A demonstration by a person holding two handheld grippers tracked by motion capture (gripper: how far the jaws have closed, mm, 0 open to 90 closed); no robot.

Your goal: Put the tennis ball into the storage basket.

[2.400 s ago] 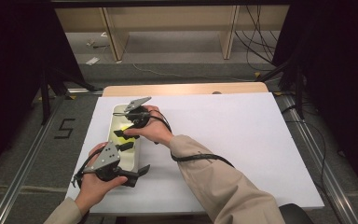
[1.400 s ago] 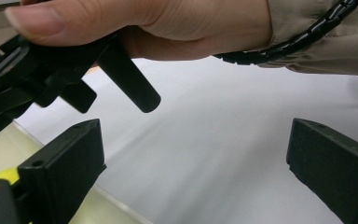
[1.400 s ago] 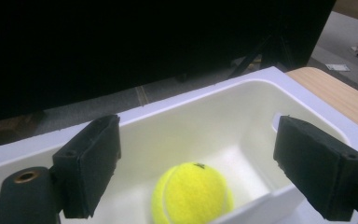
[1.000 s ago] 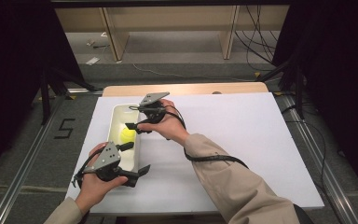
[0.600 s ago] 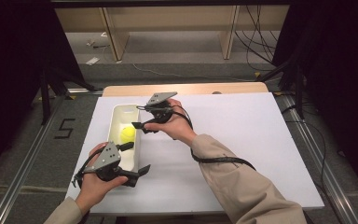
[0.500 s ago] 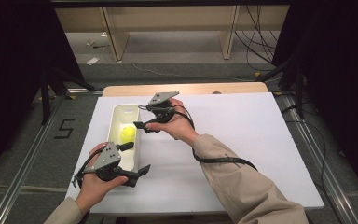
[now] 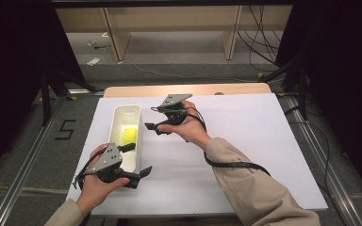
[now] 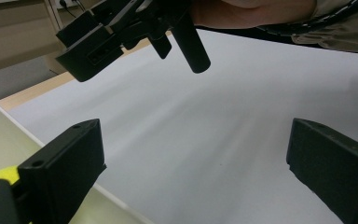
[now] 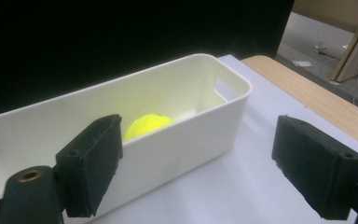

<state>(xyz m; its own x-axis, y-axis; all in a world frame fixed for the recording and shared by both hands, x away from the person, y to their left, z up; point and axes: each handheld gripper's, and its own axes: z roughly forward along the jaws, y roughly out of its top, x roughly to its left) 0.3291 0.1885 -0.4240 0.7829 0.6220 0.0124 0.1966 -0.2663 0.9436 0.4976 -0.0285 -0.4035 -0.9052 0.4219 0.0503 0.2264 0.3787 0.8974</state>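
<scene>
Looking down from the high view, you have the yellow ball (image 7: 129,135) lying inside the white bin (image 7: 119,116) at centre left of the frame, on the white table (image 7: 264,150); your right tongs (image 7: 152,128) hang just right of the bin's long wall, jaws parted with nothing between them, and they have just been closing a little; your left tongs (image 7: 136,161) sit at lower left, one jaw over the bin's near end and the other out over the table, spread around the bin's near corner without pinching it.

Turning to the left gripper view, the left tongs (image 8: 193,163) stand wide apart and released; a sliver of the ball (image 8: 0,175) peeks past the left jaw at the bottom left corner, beside the bin's wall (image 8: 0,130); the right tongs (image 8: 158,44) show at upper left, empty.

In the right gripper view, the right tongs (image 9: 198,163) frame the bin (image 9: 182,126) from outside, with the ball (image 9: 149,125) resting behind the near wall, left of centre, untouched.

By my reading, the drop into the bin is done and you are drawing clear; next, either carry the right hand away to rest, or, if the bin is to be shifted, close on a wall squarely so that it does not tip.
</scene>
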